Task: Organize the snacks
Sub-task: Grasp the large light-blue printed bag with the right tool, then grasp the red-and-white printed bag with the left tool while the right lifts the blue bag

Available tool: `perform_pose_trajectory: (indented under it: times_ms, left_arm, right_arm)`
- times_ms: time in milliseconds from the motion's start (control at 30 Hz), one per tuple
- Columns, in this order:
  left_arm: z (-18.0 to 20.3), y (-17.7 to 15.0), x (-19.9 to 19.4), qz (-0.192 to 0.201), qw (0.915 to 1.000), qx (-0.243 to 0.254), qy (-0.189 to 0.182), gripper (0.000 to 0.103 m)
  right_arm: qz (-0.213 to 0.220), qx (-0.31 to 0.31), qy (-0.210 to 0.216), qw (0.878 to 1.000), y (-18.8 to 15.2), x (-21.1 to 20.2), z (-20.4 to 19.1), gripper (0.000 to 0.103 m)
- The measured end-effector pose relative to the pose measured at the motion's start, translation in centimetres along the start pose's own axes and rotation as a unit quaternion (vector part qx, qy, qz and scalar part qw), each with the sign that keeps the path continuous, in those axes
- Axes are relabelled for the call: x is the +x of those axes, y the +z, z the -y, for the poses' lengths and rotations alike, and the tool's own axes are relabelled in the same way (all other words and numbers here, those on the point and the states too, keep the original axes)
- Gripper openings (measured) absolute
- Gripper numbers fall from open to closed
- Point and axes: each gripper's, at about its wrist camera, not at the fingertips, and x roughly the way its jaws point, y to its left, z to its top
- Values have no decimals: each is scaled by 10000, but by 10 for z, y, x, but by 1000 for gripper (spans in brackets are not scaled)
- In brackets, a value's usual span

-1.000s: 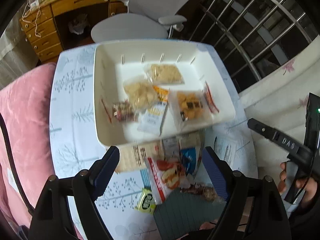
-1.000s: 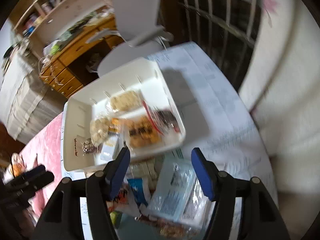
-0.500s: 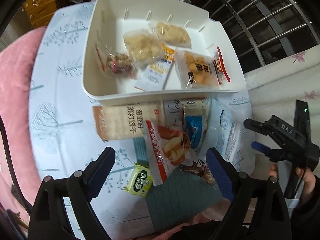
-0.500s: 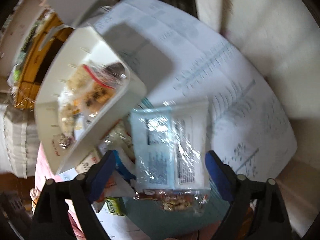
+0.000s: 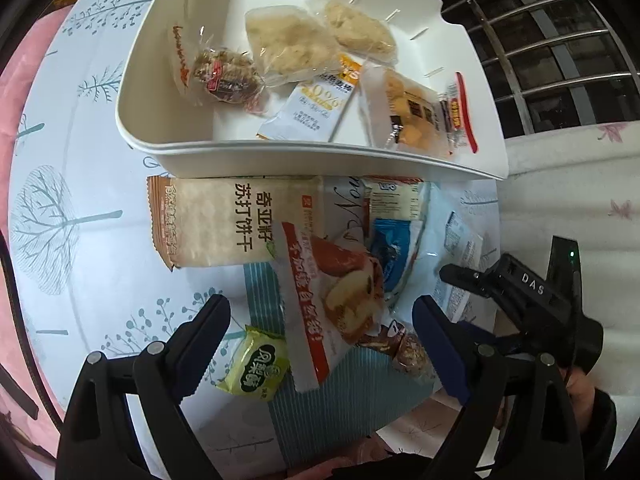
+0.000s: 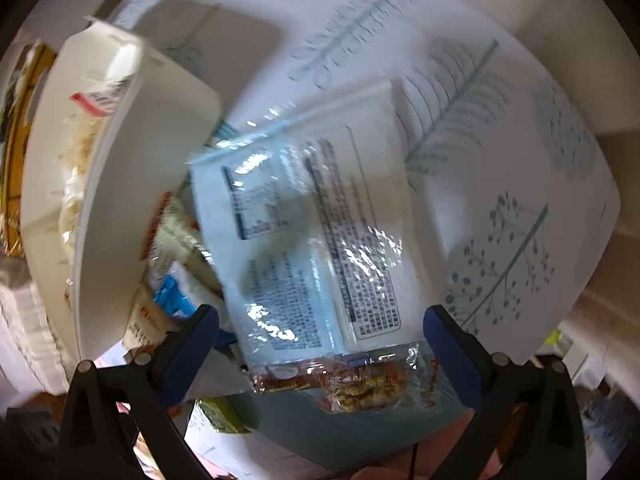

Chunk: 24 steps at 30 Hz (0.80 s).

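Observation:
A white bin point(image 5: 304, 152) at the back of the table holds several wrapped snacks. In front of it lies a loose pile: a beige cracker pack point(image 5: 224, 220), a red-and-white packet point(image 5: 336, 292), a small green packet point(image 5: 256, 364), a blue packet point(image 5: 394, 252) and a brown nut bar point(image 5: 404, 350). My left gripper point(image 5: 320, 312) hangs open over the red-and-white packet, touching nothing. My right gripper point(image 6: 320, 320) is opening wide above a large pale-blue packet point(image 6: 304, 232) and the nut bar point(image 6: 352, 380), its pads clear of both.
The table has a white cloth with a tree print point(image 5: 60, 216). A pink cushion point(image 5: 16, 80) lies off its left edge and window bars point(image 5: 560, 48) stand behind the bin. A hand point(image 5: 580, 384) holds the other gripper's black frame point(image 5: 528, 288) at the right.
Both grippers have come down toward the snack pile, which now looks larger. The right jaws have spread wider, and that gripper has rolled and tipped downward.

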Motion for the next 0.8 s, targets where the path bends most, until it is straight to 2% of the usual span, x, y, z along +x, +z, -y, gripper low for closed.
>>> perform_pose_trajectory:
  times_ms: [167,367,433,667,800]
  left_arm:
    - [0,8,14,-122,9999,-77,-78,86]
    - [-5,16,31,-280,9991,-322,-29,84]
    - [-7,19,36,-328,9986,-420,-33,79]
    - [-6,23,54,-571,9961,-674,-80,73]
    - [2,22,60,-608,9951,-775,-101,63]
  right_arm:
    - [-62,-49,-236,9997,2,14,-7,102]
    - [-20,-187,-639,9978,6,27,-19,103]
    - [10,-172,-654,9977,10,29,-24,103]
    - [35,-401,-794,9960,27,38,-45,103]
    - [-61,-497,-811,9955,40,42,-52,103]
